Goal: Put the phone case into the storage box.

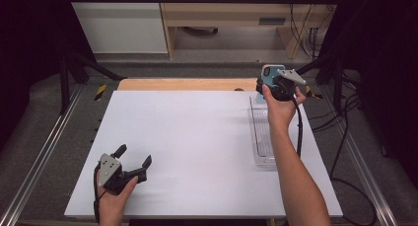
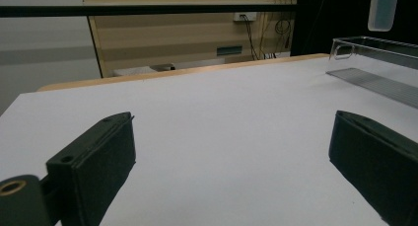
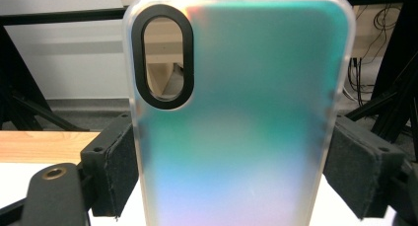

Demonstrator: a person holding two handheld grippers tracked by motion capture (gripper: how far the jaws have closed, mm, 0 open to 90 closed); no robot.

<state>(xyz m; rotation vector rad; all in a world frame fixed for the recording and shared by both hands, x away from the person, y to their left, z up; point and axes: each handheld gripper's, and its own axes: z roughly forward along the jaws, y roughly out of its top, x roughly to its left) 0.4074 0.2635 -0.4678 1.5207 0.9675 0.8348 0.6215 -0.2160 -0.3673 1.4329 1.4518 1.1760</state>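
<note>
The left claw [image 1: 134, 159] is resting wide open and empty on the white desk [image 1: 197, 147]. Further right, the right claw [image 3: 229, 171] is clamping a phone case [image 3: 236, 112] upright above a clear tray [image 1: 261, 132].

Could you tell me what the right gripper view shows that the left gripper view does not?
The right gripper view alone shows the phone case's iridescent teal back with its black oval camera cutout, clamped upright between the right gripper's pads. The left gripper view alone shows the left gripper's open jaws over bare white table, with the clear tray far right. Both share the wooden table edge and the wooden cabinet behind.
</note>
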